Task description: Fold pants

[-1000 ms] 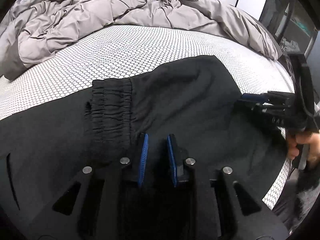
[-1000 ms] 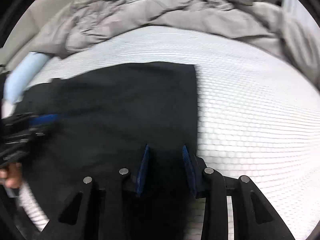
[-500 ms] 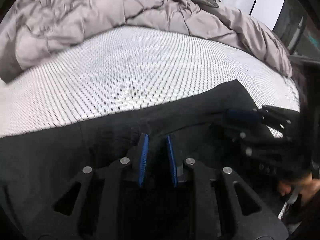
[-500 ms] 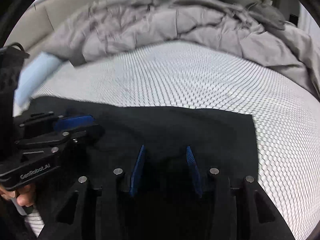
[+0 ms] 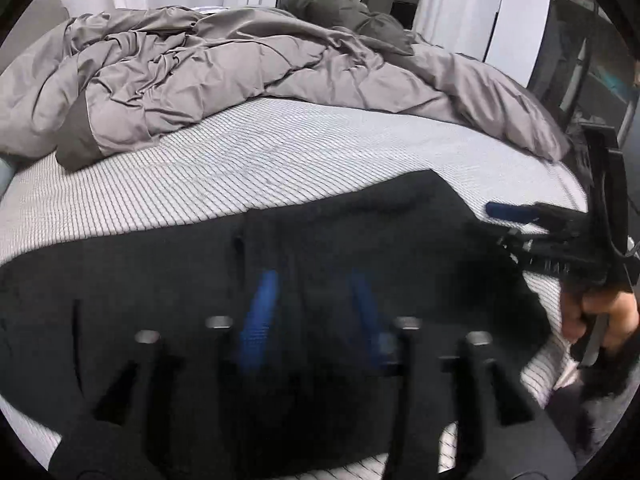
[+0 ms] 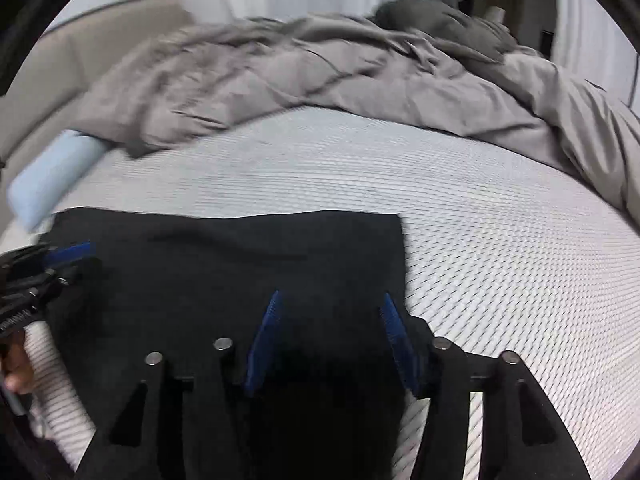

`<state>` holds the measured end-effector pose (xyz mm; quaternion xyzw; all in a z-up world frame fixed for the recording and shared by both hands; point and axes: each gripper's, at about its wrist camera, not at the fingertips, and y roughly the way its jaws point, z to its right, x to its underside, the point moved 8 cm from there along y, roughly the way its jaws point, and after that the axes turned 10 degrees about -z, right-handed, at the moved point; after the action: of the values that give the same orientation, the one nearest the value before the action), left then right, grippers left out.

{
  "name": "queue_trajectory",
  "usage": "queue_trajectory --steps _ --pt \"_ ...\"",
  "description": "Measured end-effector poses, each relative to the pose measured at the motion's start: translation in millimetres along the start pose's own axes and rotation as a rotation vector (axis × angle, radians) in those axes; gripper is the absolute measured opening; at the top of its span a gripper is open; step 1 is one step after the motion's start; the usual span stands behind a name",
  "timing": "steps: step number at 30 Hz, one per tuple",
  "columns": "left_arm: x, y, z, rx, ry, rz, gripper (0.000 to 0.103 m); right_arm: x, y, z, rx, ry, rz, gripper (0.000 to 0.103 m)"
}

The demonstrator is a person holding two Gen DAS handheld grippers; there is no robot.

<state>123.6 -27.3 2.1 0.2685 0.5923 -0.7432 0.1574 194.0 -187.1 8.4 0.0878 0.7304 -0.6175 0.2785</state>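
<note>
Black pants (image 5: 360, 240) lie folded flat on the white patterned mattress (image 5: 260, 160), seen in both wrist views (image 6: 248, 264). My left gripper (image 5: 312, 280) hovers over the cloth near its middle, its jaws opening, blue pads apart with nothing pinched between them. My right gripper (image 6: 330, 300) hangs above the pants' right edge, its jaws also opening and clear of the fabric. In the left wrist view the right gripper (image 5: 516, 220) shows at the far right, with a hand (image 5: 592, 316) on its grip. The left gripper (image 6: 60, 260) appears at the left edge of the right wrist view.
A crumpled grey duvet (image 5: 240, 64) is heaped along the far side of the bed (image 6: 320, 68). A pale blue pillow (image 6: 48, 176) lies at the left. White mattress (image 6: 500, 240) stretches to the right of the pants. Curtains and dark furniture stand beyond the bed.
Both grippers have let go of the black cloth, spread their pads and risen. The pants now lie folded over, with the elastic waistband no longer showing.
</note>
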Motion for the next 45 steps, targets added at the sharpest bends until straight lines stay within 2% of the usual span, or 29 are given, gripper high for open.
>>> queue_trajectory --steps 1,4,5,8,9,11,12,13,15,18,20,21,22,24,25,26,28,30,31,32,34,35,38,41,45 --pt "7 3 7 0.001 0.016 -0.012 0.049 9 0 -15 -0.042 -0.037 -0.015 0.065" --pt "31 25 14 -0.030 0.064 -0.094 0.049 19 22 -43 -0.054 -0.105 -0.061 0.065" --pt "38 32 13 -0.024 0.067 -0.117 0.051 22 36 -48 -0.020 -0.133 -0.098 0.065" --pt "47 29 2 0.038 0.058 -0.108 0.048 30 52 -45 0.101 -0.212 -0.148 0.065" --pt "48 22 -4 0.027 0.045 -0.101 0.048 30 48 -42 0.115 -0.220 -0.150 0.066" --pt "52 11 -20 -0.041 0.002 -0.087 0.048 30 38 -24 0.173 -0.217 -0.152 0.067" --pt "55 6 -22 -0.045 -0.018 -0.090 0.048 31 34 -16 0.194 -0.203 -0.148 0.067" --pt "57 1 -22 -0.040 -0.042 -0.089 0.048 33 27 -11 0.184 -0.179 -0.138 0.067" --pt "62 -15 -11 0.004 -0.057 -0.038 0.048 37 14 -15 0.100 -0.152 -0.108 0.067" --pt "69 -17 16 0.035 -0.010 -0.009 0.048 56 -1 -50 -0.048 -0.190 -0.061 0.067" --pt "76 -4 28 -0.003 0.054 -0.062 0.048 68 8 -67 -0.060 -0.242 -0.096 0.067" --pt "80 1 27 -0.045 0.077 -0.077 0.048 75 14 -72 -0.039 -0.276 -0.124 0.067" --pt "85 2 21 -0.078 0.087 -0.090 0.048 80 20 -68 0.020 -0.323 -0.139 0.067" --pt "95 -5 6 -0.104 0.075 -0.087 0.049 86 15 -51 0.085 -0.333 -0.124 0.069" --pt "99 -9 -4 -0.121 0.050 -0.084 0.053 89 8 -33 0.093 -0.295 -0.117 0.070" --pt "105 -15 -16 -0.088 0.003 -0.089 0.064 91 3 -20 0.095 -0.263 -0.110 0.071" --pt "111 -26 -28 -0.015 -0.062 -0.083 0.065 99 -8 15 0.111 -0.183 -0.098 0.075" --pt "115 -43 -38 -0.032 -0.095 -0.049 0.065 98 -12 32 0.063 -0.102 -0.087 0.079" --pt "116 -58 -46 -0.056 -0.120 -0.009 0.065 96 -17 38 0.012 -0.044 -0.069 0.079" --pt "114 -63 -55 -0.049 -0.141 0.016 0.065 94 -22 39 -0.023 -0.010 -0.048 0.080" --pt "117 -87 -75 0.009 -0.235 0.097 0.070 87 -30 41 -0.085 0.050 -0.003 0.086" --pt "121 -100 -89 0.027 -0.299 0.141 0.082 83 -33 42 -0.097 0.070 0.019 0.090" --pt "134 -118 -131 -0.029 -0.442 0.215 0.095 71 -40 41 -0.107 0.118 0.061 0.096" --pt "145 -115 -166 -0.046 -0.555 0.200 0.095 63 -36 29 -0.116 0.118 0.052 0.096" --pt "168 -101 -215 -0.037 -0.748 0.156 0.095 66 -31 8 -0.106 0.053 0.026 0.096"
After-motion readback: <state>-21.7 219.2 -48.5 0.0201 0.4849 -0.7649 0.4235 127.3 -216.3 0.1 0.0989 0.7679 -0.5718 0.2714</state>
